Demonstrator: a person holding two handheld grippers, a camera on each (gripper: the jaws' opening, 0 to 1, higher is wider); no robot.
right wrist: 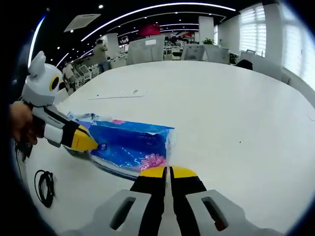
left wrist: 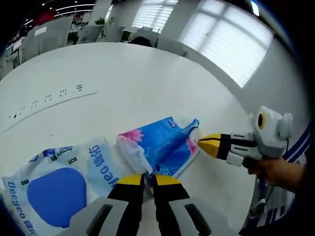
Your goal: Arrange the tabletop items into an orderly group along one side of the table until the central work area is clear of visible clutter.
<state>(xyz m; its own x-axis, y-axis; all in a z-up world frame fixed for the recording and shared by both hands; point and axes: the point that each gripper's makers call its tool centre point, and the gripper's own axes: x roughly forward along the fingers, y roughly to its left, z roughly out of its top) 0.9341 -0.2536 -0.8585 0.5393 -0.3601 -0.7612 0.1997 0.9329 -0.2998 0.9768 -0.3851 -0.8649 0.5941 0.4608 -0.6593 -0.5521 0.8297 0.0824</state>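
Observation:
A blue tissue pack [left wrist: 162, 142] with pink flowers lies on the white table [left wrist: 128, 73]. My left gripper [left wrist: 149, 178] is shut, pinching the pack's near wrapper edge. My right gripper [left wrist: 203, 141] comes in from the right, its yellow tip against the pack's other end. In the right gripper view, the right gripper [right wrist: 168, 170] is shut on the flowered end of the pack [right wrist: 128, 142], and the left gripper [right wrist: 91, 142] holds the far end. A bigger white and blue pack [left wrist: 54, 187] lies beside it, touching it.
A flush socket panel [left wrist: 49, 98] sits in the tabletop. A black cable [right wrist: 45, 187] lies coiled near the table [right wrist: 236, 108] edge. Hands [left wrist: 275, 169] hold the grippers. Chairs and desks stand beyond the far edge. Wide bare tabletop stretches beyond the packs.

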